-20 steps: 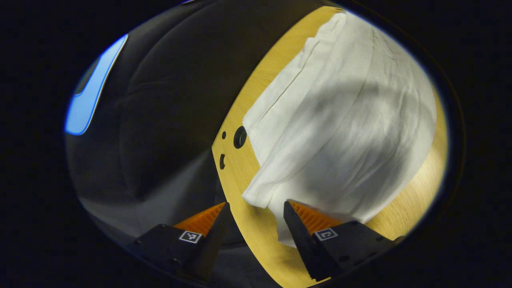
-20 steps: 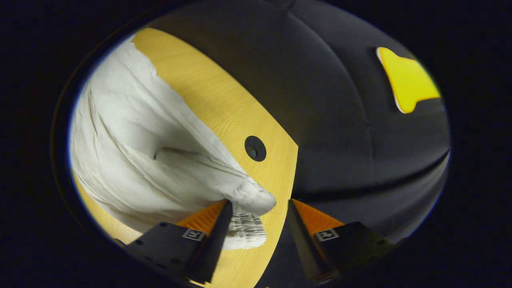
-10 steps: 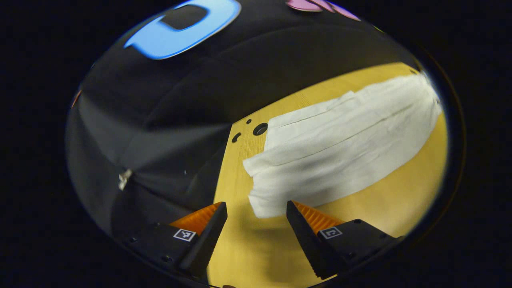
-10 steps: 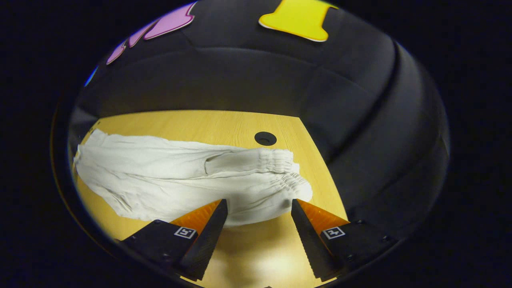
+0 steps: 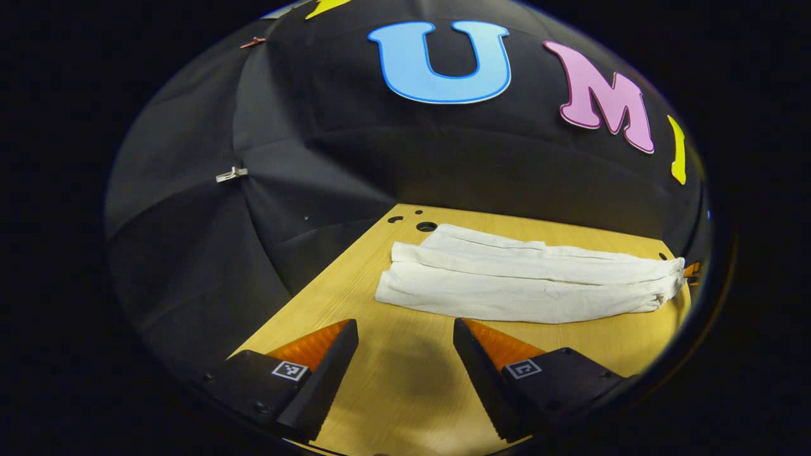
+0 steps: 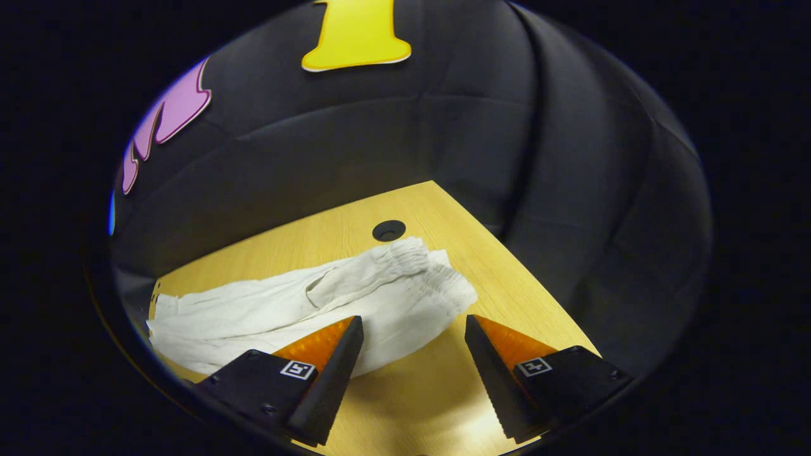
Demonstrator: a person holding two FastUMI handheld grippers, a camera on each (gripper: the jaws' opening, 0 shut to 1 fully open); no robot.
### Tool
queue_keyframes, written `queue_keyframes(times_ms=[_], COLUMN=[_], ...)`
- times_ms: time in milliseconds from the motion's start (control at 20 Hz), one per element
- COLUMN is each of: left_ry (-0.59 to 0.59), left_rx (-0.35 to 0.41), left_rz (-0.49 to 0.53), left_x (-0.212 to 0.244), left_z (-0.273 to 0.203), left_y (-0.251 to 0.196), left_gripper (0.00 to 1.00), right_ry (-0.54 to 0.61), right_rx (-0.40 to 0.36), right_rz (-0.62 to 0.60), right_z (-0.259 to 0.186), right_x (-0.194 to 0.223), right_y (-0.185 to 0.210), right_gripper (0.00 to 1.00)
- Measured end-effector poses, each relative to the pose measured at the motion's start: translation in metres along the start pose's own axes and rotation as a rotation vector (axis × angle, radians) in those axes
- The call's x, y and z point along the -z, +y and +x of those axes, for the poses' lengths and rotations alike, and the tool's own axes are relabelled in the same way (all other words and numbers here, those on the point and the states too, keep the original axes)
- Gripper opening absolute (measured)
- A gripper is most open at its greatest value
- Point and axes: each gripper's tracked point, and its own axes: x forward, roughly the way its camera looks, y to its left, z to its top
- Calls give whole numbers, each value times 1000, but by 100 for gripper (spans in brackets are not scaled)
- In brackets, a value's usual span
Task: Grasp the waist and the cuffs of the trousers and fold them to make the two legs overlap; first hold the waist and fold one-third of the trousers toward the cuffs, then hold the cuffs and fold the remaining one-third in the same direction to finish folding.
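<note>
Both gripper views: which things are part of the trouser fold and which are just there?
Part of the job:
- white trousers, lying lengthwise on the table, legs overlapped
- elastic waist
- cuffs
- left gripper, open, holding nothing
- right gripper, open, holding nothing

Just there:
- wooden table
- round hole in the tabletop
- clip on the booth wall

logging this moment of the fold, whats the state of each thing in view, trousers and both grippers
white trousers: lying flat on the wooden table, legs overlapped lengthwise, not folded in thirds, held by neither gripper
elastic waist: gathered, resting on the table, free
cuffs: lying on the table, free
left gripper: open, above bare table, short of the cuffs
right gripper: open, near the waist, not gripping it
</note>
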Motion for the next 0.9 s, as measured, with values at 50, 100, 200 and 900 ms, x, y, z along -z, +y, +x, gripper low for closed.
queue_keyframes(times_ms=[50, 100, 200, 900], left_ry=[0, 4, 22, 81], left_rx=[-8, -10, -11, 126], left_rz=[-11, -19, -15, -64], left_x=[-1, 0, 4, -14], left_z=[1, 3, 3, -7], left_y=[1, 1, 2, -11], left_gripper=[98, 97, 97, 96], right_ry=[-3, -3, 7, 17], right_rx=[18, 28, 43, 195], right_rz=[29, 73, 170, 175], right_z=[6, 9, 16, 10], right_x=[-3, -5, -7, -8], right_y=[-6, -10, -13, -20], right_gripper=[98, 99, 99, 86])
